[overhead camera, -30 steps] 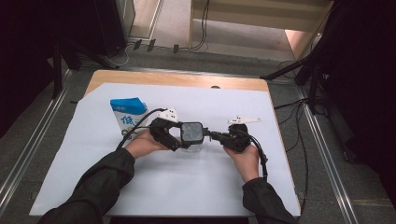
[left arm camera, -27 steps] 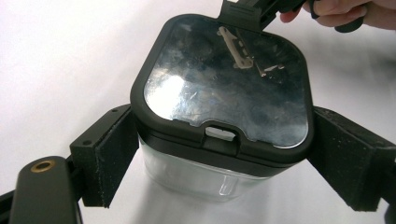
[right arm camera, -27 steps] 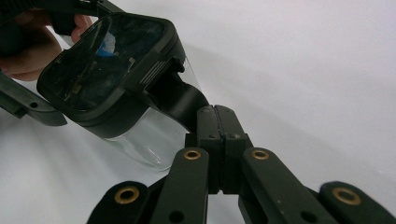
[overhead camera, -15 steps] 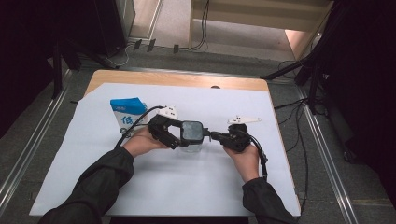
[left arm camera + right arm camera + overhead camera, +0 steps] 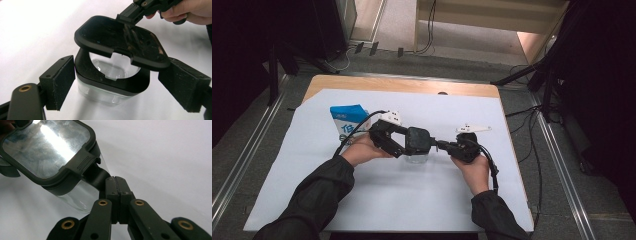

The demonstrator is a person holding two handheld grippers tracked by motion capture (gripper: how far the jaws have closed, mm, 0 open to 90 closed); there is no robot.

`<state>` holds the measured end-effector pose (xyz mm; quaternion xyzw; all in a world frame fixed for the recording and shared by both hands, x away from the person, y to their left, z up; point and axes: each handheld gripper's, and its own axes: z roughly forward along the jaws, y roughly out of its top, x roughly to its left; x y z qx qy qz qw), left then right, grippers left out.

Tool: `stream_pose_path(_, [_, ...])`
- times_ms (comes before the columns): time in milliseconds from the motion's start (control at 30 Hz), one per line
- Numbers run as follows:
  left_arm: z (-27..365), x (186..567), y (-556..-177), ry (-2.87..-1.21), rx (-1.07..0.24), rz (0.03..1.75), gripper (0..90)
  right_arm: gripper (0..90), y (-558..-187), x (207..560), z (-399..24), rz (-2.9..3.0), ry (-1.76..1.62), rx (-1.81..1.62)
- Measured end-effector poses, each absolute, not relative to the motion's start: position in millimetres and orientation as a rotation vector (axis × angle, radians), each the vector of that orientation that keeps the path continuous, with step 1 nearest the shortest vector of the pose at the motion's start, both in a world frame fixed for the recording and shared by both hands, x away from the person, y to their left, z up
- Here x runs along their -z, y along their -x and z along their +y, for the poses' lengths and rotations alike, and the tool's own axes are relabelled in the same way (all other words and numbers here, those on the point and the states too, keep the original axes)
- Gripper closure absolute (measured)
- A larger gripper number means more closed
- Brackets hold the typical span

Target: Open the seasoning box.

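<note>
1. High view: set against a second ago, almost nothing has shifted. Both hands sit at the same spot in the middle of the white sheet (image 5: 412,200) that covers the tabletop (image 5: 412,85), so the opening looks paused mid-lift rather than finished.
2. Left gripper view: the left gripper (image 5: 116,87) has its jaws standing wide, one pad on either side of the clear container (image 5: 110,82). The left pad lies against the black rim. I cannot tell whether the other pad presses.
3. Right gripper view: the right gripper (image 5: 115,185) is clamped narrow on the tab of the black lid (image 5: 47,147), as before.
4. Left gripper view again: the lid (image 5: 120,42) is tilted up off the rim, raised at the near side and not yet clear of it. Judging by that, it wants lifting further while the body is steadied.
5. The container appears empty: only its clear bottom shows through the mouth.
6. Farther off, toward the sheet's far left corner, a blue and white carton (image 5: 347,120) stands apart. Its contents cannot be seen.
</note>
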<state>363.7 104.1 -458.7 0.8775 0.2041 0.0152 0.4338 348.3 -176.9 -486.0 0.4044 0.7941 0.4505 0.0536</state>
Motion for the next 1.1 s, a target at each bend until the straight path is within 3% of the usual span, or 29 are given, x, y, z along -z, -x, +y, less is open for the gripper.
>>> stream_pose_path(400, [105, 447, -361, -2.193, -0.023, 0.507, 23.1, 90.0, -348, 486, -177, 2.419, -1.229, -1.371])
stream_pose_path(567, [104, 445, -359, -2.189, -0.002, 0.460, 35.6, 90.0, -348, 486, -177, 2.418, -1.229, -1.375])
stream_pose_path(800, [104, 438, -356, -2.189, -0.028, 0.397, 65.1, 90.0, -348, 486, -178, 2.415, -1.236, -1.381])
stream_pose_path(1100, [99, 436, -355, -2.196, -0.022, 0.371, 83.1, 90.0, -348, 487, -176, 2.429, -1.221, -1.372])
